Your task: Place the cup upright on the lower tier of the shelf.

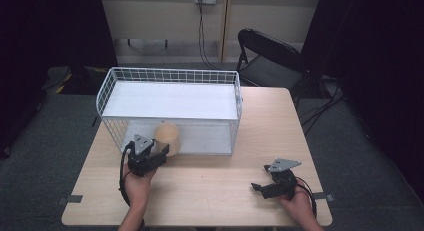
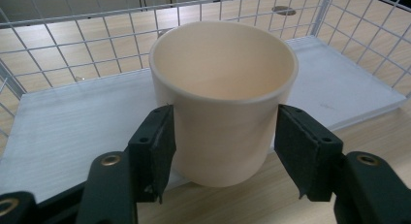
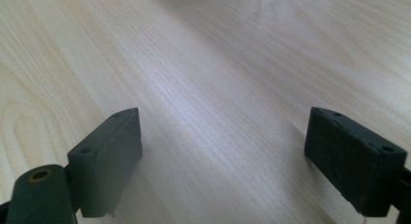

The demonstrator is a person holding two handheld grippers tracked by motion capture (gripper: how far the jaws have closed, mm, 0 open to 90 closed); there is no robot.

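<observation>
A cream cup [image 1: 167, 136] [image 2: 223, 88] stands upright and empty at the front edge of the white wire rack's [image 1: 172, 71] lower level, left of its middle. My left gripper [image 1: 163, 152] [image 2: 224, 136] reaches it from the near side, with one black pad against each side of the cup wall, about halfway down. My right gripper [image 1: 256, 187] [image 3: 223, 136] rests low over the bare wooden table [image 1: 215, 181] near the front right corner, jaws wide apart with nothing between them.
The rack has a white top shelf [image 1: 170, 101] and a white floor board [image 2: 58, 127], with wire walls [image 2: 97, 54] at the back and sides. A black folding chair [image 1: 270, 56] stands beyond the table's far right corner. Bare wood lies between the two grippers.
</observation>
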